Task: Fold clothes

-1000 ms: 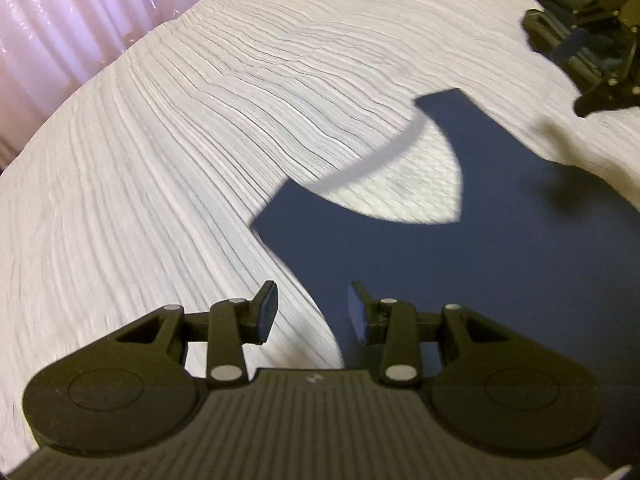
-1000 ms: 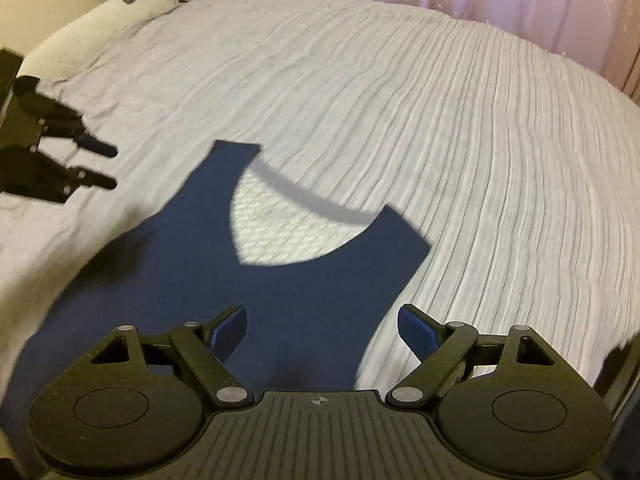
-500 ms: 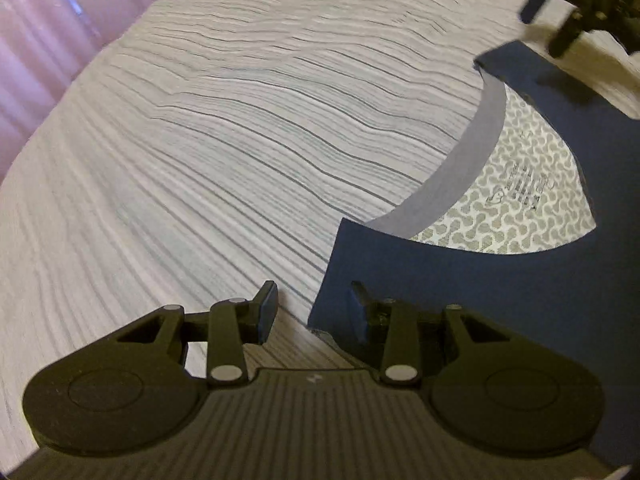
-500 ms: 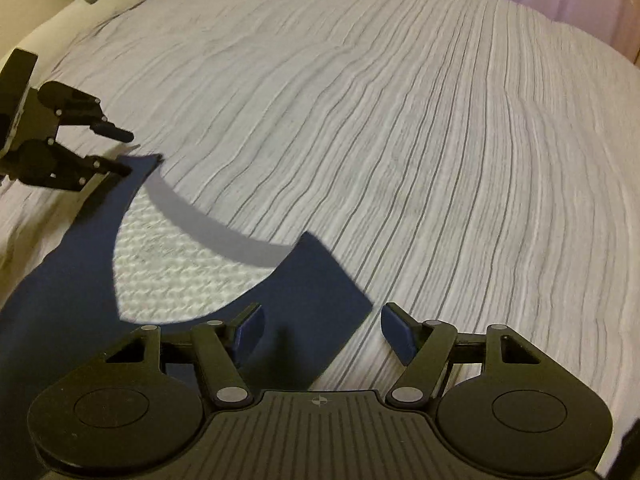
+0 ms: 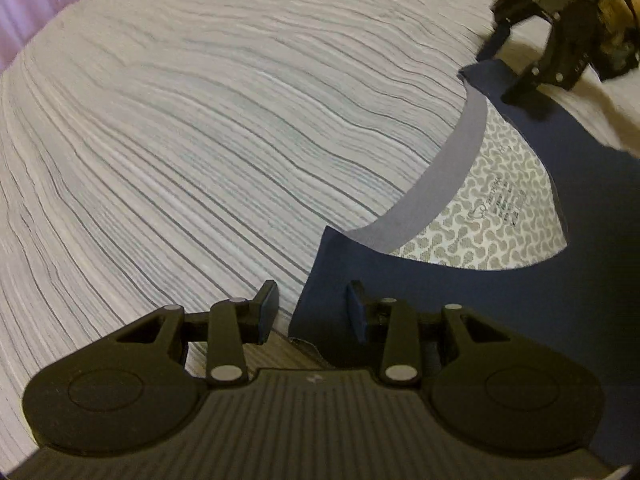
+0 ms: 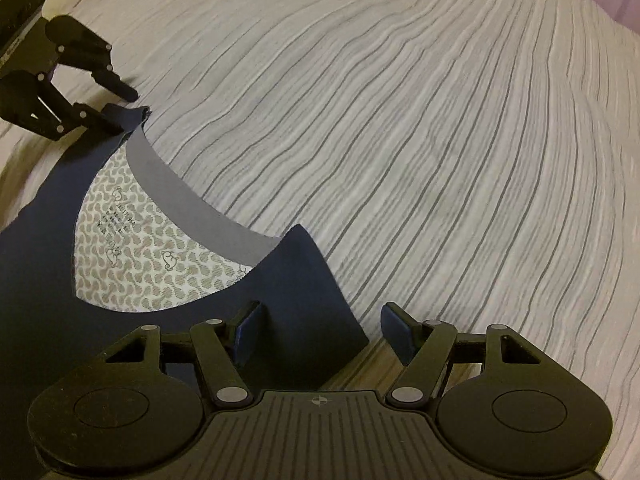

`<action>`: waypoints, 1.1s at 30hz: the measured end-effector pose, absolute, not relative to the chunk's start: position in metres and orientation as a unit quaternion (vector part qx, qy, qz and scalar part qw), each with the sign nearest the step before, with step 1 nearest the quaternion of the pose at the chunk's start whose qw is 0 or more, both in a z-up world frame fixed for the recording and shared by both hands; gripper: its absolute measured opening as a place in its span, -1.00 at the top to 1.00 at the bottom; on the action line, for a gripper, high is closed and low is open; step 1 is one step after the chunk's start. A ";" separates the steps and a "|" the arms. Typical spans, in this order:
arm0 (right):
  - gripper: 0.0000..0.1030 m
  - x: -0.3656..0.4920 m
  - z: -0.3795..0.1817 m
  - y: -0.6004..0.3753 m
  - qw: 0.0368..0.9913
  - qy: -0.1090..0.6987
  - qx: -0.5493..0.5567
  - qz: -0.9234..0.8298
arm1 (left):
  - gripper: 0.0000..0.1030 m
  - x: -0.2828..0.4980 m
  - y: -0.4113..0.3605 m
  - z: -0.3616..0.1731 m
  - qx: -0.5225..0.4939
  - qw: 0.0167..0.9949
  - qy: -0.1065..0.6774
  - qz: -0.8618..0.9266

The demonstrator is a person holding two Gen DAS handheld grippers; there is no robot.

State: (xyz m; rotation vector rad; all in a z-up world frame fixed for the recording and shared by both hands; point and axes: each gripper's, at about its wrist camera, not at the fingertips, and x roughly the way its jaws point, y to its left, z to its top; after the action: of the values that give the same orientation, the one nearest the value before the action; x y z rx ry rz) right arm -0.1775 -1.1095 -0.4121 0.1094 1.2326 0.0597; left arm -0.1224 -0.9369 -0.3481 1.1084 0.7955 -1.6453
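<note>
A navy sleeveless top [image 6: 36, 264] lies flat on the grey striped bedspread [image 6: 440, 140], with its neckline open so that the pale patterned lining [image 6: 140, 264] and a grey neck band [image 6: 188, 204] show. All places here are given relative to this top. The left gripper [image 5: 310, 312] is at one shoulder strap [image 5: 332, 276]: its fingers are spread, one finger over the navy cloth and the other over the bedspread just beside the strap edge, so the edge sits between them but is not pinched. The right gripper [image 6: 318, 330] is at the other shoulder strap [image 6: 304, 304], also spread, with the strap corner lying between its two fingers and no squeeze on it yet. In each wrist view the other gripper is seen at the far strap, also with its fingers apart. I judge that the step in hand is the first grasp, taking both shoulder straps before any fold is made, so the task is near its beginning. The next move probably calls for lowering both tools until the lower finger slides under the thin cloth, then pressing the fingers together on each strap. The risk is that a finger catches the bedspread together with the strap, because both are soft and lie close.
</note>
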 end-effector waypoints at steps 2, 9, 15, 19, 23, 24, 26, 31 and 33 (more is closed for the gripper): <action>0.09 -0.178 -0.411 -1.112 0.813 0.579 0.056 0.030 | 0.61 -0.121 -0.939 -0.346 0.445 0.478 0.343 -0.675; 0.97 -0.181 -0.398 -1.119 0.815 0.575 0.072 0.015 | 1.00 -0.122 -0.922 -0.323 0.437 0.495 0.317 -0.681; 0.98 -0.197 -0.353 -1.098 0.840 0.540 0.041 0.016 | 1.00 -0.136 -0.882 -0.279 0.422 0.505 0.273 -0.701; 0.98 -0.227 -0.310 -1.070 0.859 0.511 0.024 0.024 | 1.00 -0.150 -0.837 -0.244 0.406 0.507 0.258 -0.715; 0.99 -0.278 -0.278 -1.019 0.872 0.488 0.012 0.032 | 1.00 -0.173 -0.774 -0.225 0.407 0.507 0.260 -0.714; 0.99 -0.293 -0.274 -1.003 0.872 0.489 0.003 0.037 | 1.00 -0.180 -0.758 -0.222 0.409 0.507 0.263 -0.711; 0.99 -0.324 -0.268 -0.969 0.868 0.494 -0.017 0.052 | 1.00 -0.198 -0.721 -0.215 0.415 0.507 0.266 -0.707; 0.99 -0.406 -0.262 -0.897 0.851 0.514 -0.050 0.093 | 1.00 -0.250 -0.622 -0.200 0.423 0.507 0.281 -0.696; 0.99 -0.435 -0.262 -0.873 0.845 0.522 -0.051 0.102 | 1.00 -0.273 -0.590 -0.200 0.428 0.506 0.289 -0.691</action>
State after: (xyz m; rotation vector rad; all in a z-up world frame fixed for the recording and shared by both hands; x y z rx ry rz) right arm -0.4351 -0.8729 -0.2623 -0.1080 1.1014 0.2153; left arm -0.2731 -0.5896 -0.2001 1.0326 0.6960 -1.6676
